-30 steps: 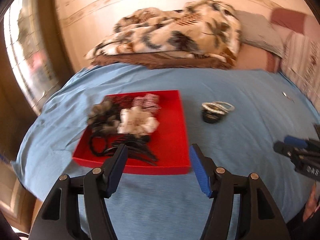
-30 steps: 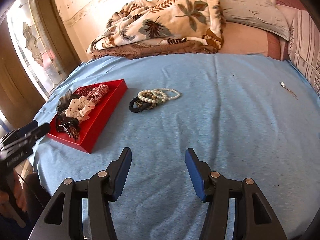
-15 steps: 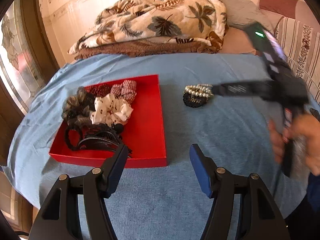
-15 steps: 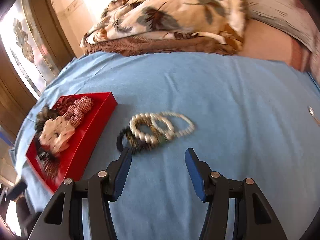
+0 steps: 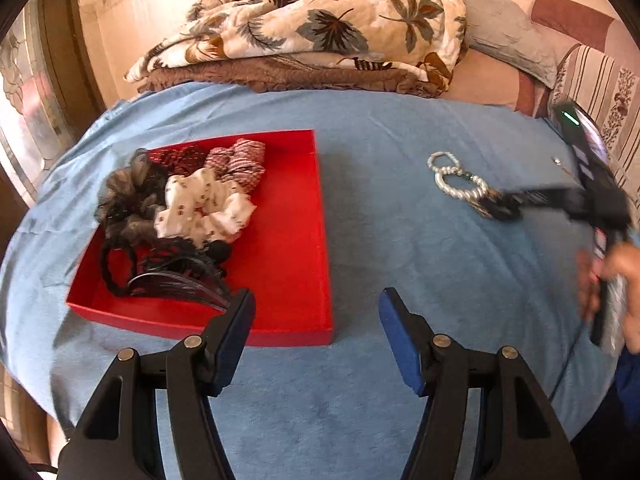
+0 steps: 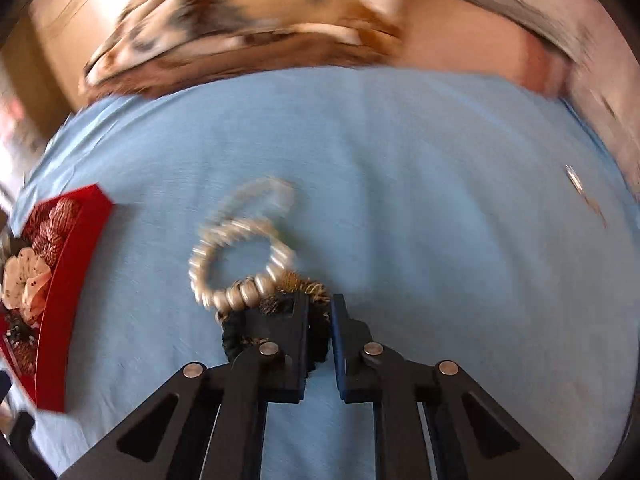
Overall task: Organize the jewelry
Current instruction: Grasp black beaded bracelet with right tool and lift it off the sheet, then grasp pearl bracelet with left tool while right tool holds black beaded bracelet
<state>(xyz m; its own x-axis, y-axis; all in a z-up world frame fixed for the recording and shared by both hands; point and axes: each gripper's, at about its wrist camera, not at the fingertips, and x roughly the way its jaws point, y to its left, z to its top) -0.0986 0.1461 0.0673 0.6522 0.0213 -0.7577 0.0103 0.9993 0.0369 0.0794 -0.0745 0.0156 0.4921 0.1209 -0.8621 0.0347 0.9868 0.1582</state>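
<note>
Progress: early, by my reading — the red tray already holds scrunchies and dark hair ties on its left half, while its right half is bare; the bracelets are not in it yet.
Task's thing: a small heap of pearl bracelets and a dark beaded bracelet lies on the blue bedsheet, to the right of the tray and apart from it.
Right gripper: jaws nearly together, pinched on the near edge of the heap, on the dark beaded bracelet; whether it is lifted off the sheet I cannot tell, since this view is blurred.
Left gripper: jaws wide apart and holding nothing, hovering over the sheet at the tray's near right corner.
Left to do: carry the bracelets to the tray; a small metallic piece lies far right on the sheet, possibly jewelry too — too small to tell.
Only in the left view: the whole tray and its contents, the right gripper from the side reaching the heap, the hand holding it, and the leaf-print blanket at the far end.
Only in the right view: the close pinch on the dark bracelet, with the pearl loops spread beyond the fingertips.
</note>
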